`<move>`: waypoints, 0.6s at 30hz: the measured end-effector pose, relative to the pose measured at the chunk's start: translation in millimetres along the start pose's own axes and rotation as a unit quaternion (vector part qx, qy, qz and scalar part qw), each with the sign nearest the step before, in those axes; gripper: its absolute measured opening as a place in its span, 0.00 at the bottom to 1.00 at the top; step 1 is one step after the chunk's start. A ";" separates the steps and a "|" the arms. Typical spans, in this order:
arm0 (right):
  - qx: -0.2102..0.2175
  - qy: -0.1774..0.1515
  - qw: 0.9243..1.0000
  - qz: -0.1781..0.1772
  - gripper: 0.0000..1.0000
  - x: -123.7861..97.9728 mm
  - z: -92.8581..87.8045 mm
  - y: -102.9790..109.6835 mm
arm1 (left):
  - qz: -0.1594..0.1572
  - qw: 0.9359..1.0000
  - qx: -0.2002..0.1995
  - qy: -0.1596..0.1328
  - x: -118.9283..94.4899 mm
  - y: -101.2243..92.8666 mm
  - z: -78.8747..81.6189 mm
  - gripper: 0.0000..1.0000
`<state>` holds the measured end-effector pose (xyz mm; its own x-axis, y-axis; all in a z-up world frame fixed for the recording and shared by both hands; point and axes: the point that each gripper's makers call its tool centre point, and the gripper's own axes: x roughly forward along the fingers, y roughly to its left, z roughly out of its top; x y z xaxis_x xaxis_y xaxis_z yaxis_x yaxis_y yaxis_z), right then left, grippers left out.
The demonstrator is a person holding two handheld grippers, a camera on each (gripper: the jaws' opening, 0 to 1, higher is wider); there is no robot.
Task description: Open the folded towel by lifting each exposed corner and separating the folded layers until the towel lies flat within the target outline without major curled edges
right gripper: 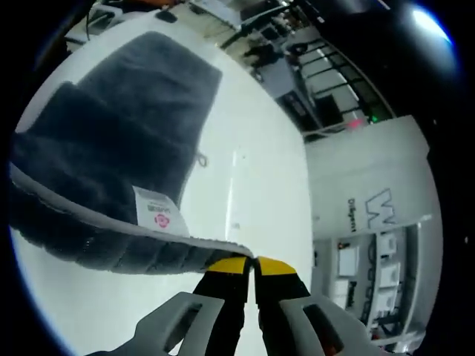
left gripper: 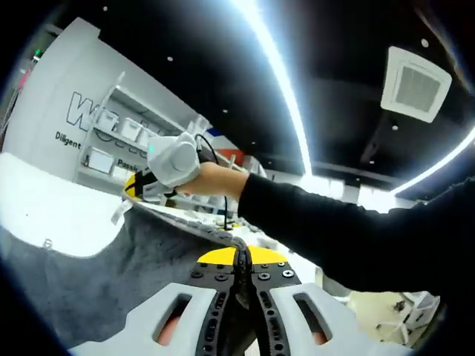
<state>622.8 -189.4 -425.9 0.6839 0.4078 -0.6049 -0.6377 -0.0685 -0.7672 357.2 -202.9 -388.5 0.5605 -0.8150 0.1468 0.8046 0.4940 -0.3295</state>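
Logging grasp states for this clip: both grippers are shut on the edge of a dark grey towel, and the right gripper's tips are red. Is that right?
Not quite: the right gripper has yellow tips, not red, as the right gripper view shows. The rest holds: it is shut on the edge of the dark grey towel, and the left gripper is shut on the towel's edge too.

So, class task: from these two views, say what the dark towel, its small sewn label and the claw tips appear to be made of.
Towel: soft dark grey pile cloth, likely terry or microfibre; fuzzy matte surface, pale stitched hem.
Label: thin white woven or printed fabric tag with a red mark.
Right claw and left claw: yellow-tipped pads on black fingers, probably rubber or plastic; white bodies look like moulded plastic. Both are closed on the towel.
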 end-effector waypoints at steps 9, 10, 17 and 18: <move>0.010 0.004 1.000 0.004 0.00 -2.3 -20.1 5.3 | -0.007 1.000 -0.010 0.007 19.1 -6.0 -15.3 0.02; 0.010 0.005 1.000 0.005 0.00 -2.4 -21.9 6.1 | -0.007 1.000 -0.011 0.007 20.5 -4.4 -15.6 0.02; 0.028 -0.004 1.000 -0.001 0.00 -8.5 -31.2 9.0 | -0.005 1.000 0.021 0.015 23.8 -8.3 -24.7 0.02; 0.029 -0.004 1.000 -0.002 0.00 -9.3 -31.9 9.2 | -0.006 1.000 0.024 0.016 24.2 -9.0 -25.6 0.02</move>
<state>621.8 -222.9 -434.1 0.6834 0.4161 -0.5998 -0.6549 -0.0136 -0.7556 358.5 -234.8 -405.9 0.5453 -0.8297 0.1197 0.8198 0.4980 -0.2826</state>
